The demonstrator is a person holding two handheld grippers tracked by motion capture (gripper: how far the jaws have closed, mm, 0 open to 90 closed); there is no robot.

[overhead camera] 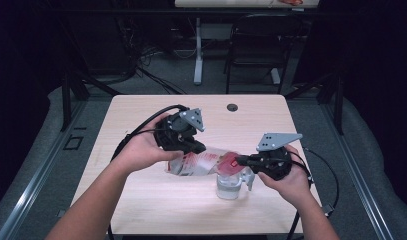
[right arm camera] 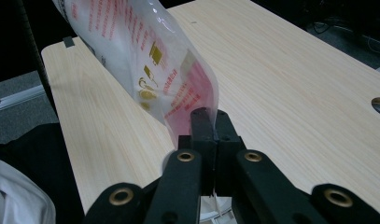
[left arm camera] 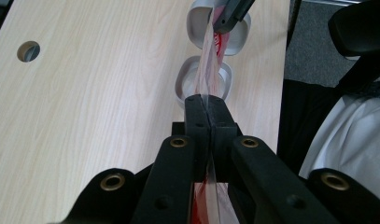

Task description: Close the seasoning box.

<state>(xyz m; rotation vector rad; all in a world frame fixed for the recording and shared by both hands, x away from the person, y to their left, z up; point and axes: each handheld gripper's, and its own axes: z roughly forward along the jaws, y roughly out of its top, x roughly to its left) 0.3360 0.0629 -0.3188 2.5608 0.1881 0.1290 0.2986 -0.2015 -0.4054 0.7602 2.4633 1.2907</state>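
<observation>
Here, the left gripper [overhead camera: 200, 148] and right gripper [overhead camera: 239, 160] each pinch one end of a plastic bag [overhead camera: 203, 162] above a clear container [overhead camera: 228, 186] near the table's [overhead camera: 141, 200] front edge.

The room is dim and dark at its walls, while light from overhead falls mostly on the desk [overhead camera: 156, 200], leaving its pale wood evenly lit with only soft shadows under the hands. The high view is slightly soft and grainy. In both gripper views the near jaws are blurred and dark, the desk beyond sharper, and the bag [right arm camera: 150, 65] shows mild glare.
</observation>
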